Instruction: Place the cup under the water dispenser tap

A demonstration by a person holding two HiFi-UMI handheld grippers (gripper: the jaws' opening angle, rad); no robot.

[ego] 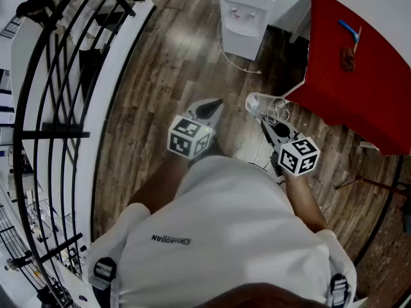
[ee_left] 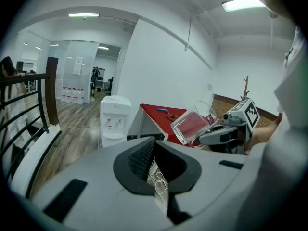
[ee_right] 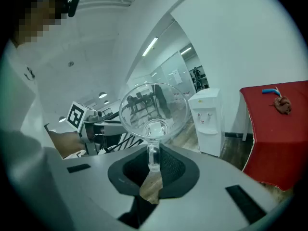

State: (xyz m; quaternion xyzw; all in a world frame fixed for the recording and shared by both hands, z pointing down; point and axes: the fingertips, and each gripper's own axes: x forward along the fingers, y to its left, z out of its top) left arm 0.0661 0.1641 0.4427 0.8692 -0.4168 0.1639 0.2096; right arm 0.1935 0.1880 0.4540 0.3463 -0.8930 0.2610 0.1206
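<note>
The person stands with both forearms held forward at waist height, both grippers pointing towards the water dispenser (ego: 247,11). The left gripper (ego: 210,108) is level, and its jaws appear drawn together with nothing between them; only a narrow slit of floor shows below the dark pads. The right gripper (ee_right: 153,158) is clamped on the handle of the cup (ego: 262,105). The cup is carried tilted in the air just ahead of the jaws, with its round base facing back along the gripper. It hangs over the floor, well apart from the dispenser and not under a tap.

The dispenser stands ahead against a white wall, with open floor between it and the cup. A thin white cord (ego: 241,63) trails on the boards beside its foot. A table under a red cloth (ego: 359,69) stands to the right, its near corner close to the cup. A blue item (ego: 349,29) and a small brown one (ego: 347,59) lie on it; what they are is hard to tell. A black railing (ego: 64,76) runs along the left.

The cup is clear glass, wider at the rim than at the base. The dispenser is a white plastic box with two small taps in a front recess. The floor (ego: 173,63) is dark wood planking with a dull sheen.
</note>
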